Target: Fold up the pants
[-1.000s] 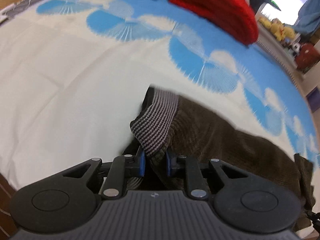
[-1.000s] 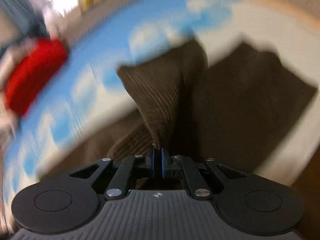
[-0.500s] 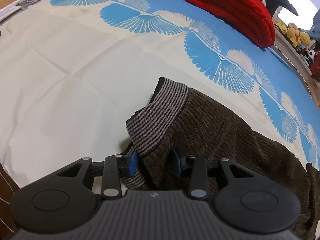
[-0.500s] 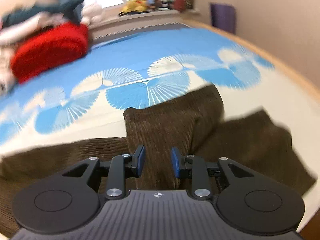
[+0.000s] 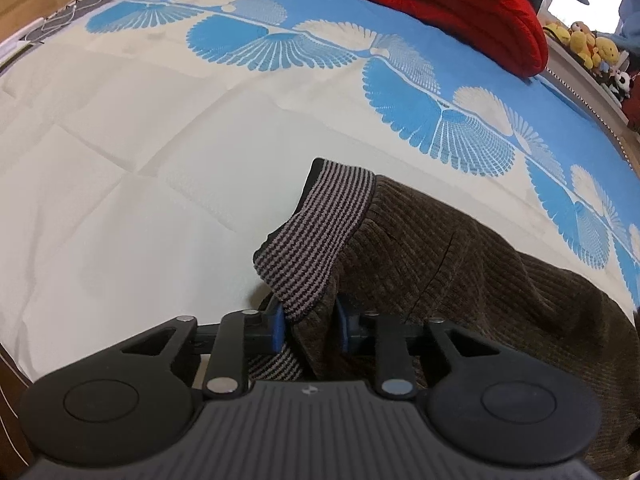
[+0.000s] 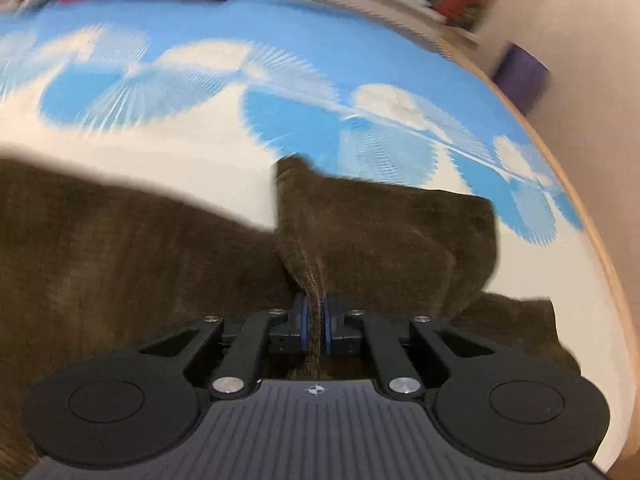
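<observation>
Brown corduroy pants [image 5: 460, 264] lie spread across a bed [image 5: 120, 184] covered in a cream sheet with blue fan patterns. The left gripper [image 5: 310, 322], its jaws having just closed in, clamps a bunch of the fabric just below the striped ribbed waistband [image 5: 320, 232], which stands folded up at the gripper's 12 o'clock. The rest of the garment trails off toward 3 o'clock in the left wrist view.

The right gripper [image 6: 316, 322], whose jaws have likewise just come together, pinches a raised ridge of a pant leg [image 6: 380, 232], the cloth pulled up into a peak at 12 o'clock. More of the pants stretches away toward 9 o'clock in that blurred view.

A red quilted blanket [image 5: 460, 4] sits at the far side of the bed, at roughly 1 o'clock from the left gripper, well apart from the pants. Soft toys [image 5: 588, 44] line a ledge beyond it.
</observation>
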Tool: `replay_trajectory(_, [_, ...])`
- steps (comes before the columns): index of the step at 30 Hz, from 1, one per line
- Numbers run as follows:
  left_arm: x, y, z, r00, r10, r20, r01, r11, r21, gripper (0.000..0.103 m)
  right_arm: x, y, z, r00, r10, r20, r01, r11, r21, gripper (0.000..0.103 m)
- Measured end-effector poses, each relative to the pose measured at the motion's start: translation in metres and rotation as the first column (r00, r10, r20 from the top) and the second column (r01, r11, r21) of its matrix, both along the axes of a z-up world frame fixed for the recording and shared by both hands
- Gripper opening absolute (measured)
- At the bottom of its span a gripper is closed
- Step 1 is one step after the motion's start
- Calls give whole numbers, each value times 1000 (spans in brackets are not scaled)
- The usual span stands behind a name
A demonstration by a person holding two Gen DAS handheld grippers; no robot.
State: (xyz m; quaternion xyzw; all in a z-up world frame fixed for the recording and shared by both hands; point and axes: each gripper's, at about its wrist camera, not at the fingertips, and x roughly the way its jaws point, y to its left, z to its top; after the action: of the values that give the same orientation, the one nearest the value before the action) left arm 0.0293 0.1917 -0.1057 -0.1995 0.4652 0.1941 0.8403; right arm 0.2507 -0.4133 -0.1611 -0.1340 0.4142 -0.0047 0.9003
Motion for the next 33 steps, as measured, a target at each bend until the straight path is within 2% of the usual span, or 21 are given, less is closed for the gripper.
replay_trajectory(2, [-2,-1,3,1000,4,11,-4,1000,5,24,-6,-26,22,985,-148,86,142,988,65,7])
replay_trajectory(4, [-4,-2,6,1000,7,19,-7,1000,9,24,-22,-64,45,931,-334,144,310,936,166,6])
replay_trajectory(6, [-5,-5,7,1000,12,14,-13,1000,15,23,-45,-108,55,856,-504,115,456,841,289,6])
replay_trajectory(8, [-7,-7,8,1000,11,4,-11,1000,21,23,-71,-147,48,805,-594,-14,548,733,403,6])
replay_trajectory(10, [-6,-10,8,1000,4,-9,-4,999,38,24,-91,-171,31,771,-619,-149,616,665,421,7])
replay_trajectory(11, [-5,-11,6,1000,1,-18,0,999,39,24,-99,-181,18,770,-590,-241,628,640,443,7])
replay_trajectory(13, [-3,-10,4,999,10,-30,-8,999,35,26,-113,-199,5,750,-583,-313,654,578,488,11])
replay_trajectory(15, [-3,-7,2,999,34,-29,-33,999,11,29,-125,-217,0,743,-585,-326,652,521,551,13])
replay_trajectory(16, [-2,-4,1,998,50,-28,-50,999,-6,29,-130,-226,-2,729,-600,-330,660,489,570,14])
replay_trajectory(19, [-2,1,-1,996,86,-27,-87,995,-42,30,-140,-252,-2,656,-686,-316,695,383,609,20])
replay_trajectory(21, [-2,1,-1,995,93,-25,-94,995,-45,30,-144,-268,-6,608,-724,-326,695,285,660,34])
replay_trajectory(23, [-2,1,-1,996,91,-27,-92,995,-40,33,-142,-280,-13,571,-745,-345,694,213,688,36])
replay_trajectory(25, [-2,2,-2,996,88,-26,-89,995,-42,33,-139,-286,-17,542,-765,-347,704,188,685,36])
replay_trajectory(28, [-2,3,-4,996,80,-29,-81,996,-42,33,-133,-291,-23,507,-789,-348,731,180,658,36])
replay_trajectory(29, [-2,3,-4,997,77,-30,-78,996,-40,34,-132,-292,-24,505,-791,-345,734,183,654,36])
replay_trajectory(31, [-1,2,-4,997,65,-31,-66,997,-33,31,-128,-290,-23,509,-797,-325,745,219,630,24])
replay_trajectory(32, [-2,1,-4,998,58,-29,-59,998,-25,28,-125,-288,-20,518,-798,-308,745,244,620,12])
replay_trajectory(33, [-2,-1,-1,999,49,-21,-49,999,-11,24,-121,-288,-13,529,-803,-275,730,265,631,11])
